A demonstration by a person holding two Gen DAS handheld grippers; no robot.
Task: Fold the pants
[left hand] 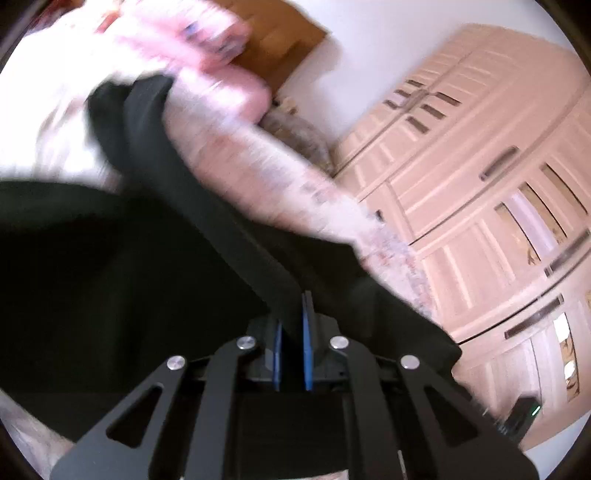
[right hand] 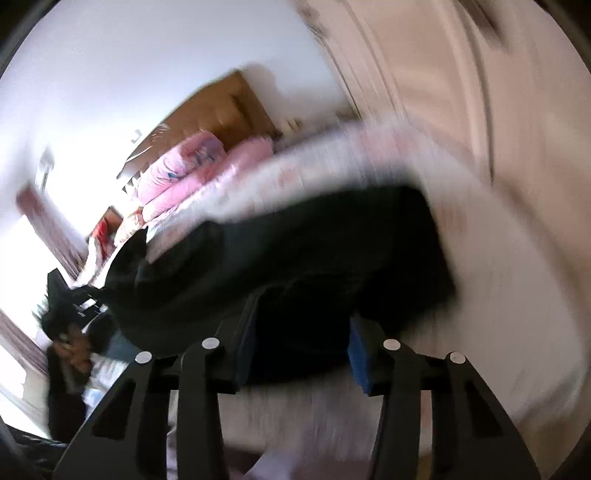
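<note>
Black soft-fabric pants [left hand: 110, 266]: one item, held off the pale floral-print bedspread [left hand: 280, 177], stretched between your two grippers over the bed. Left black two-finger gripper with blue pads [left hand: 293, 343]: jaws nearly together, pinching a taut ridge of the dark cloth that runs up and away toward the far hem. Right black two-finger gripper with blue pads [right hand: 303, 354]: jaws set wide apart, a thick bundle of the cloth filling the gap between the pads; whether the pads truly press it you cannot tell, since the fabric hides their inner faces. Risks, judged from this view: the thin pinch on your left could slip if the taut ridge is pulled harder, dropping that edge onto the bedspread in a heap; the bulky bunch on your right may hold several layers unevenly, so one layer could slide free and skew the fold line; both views are smeared with motion blur, which suggests fast travel, and a quick swing could flip the loose leg end over itself. Pose: left gripper tilted, pointing along the bed toward the pink quilted bedding pile [left hand: 192, 33] and brown wooden headboard [left hand: 280, 40], with the peach panelled wardrobe [left hand: 480, 155] to its right; right gripper rolled strongly sideways, fingers aimed across the bed, the other gripper's dark frame dimly visible at lower left of its view.
</note>
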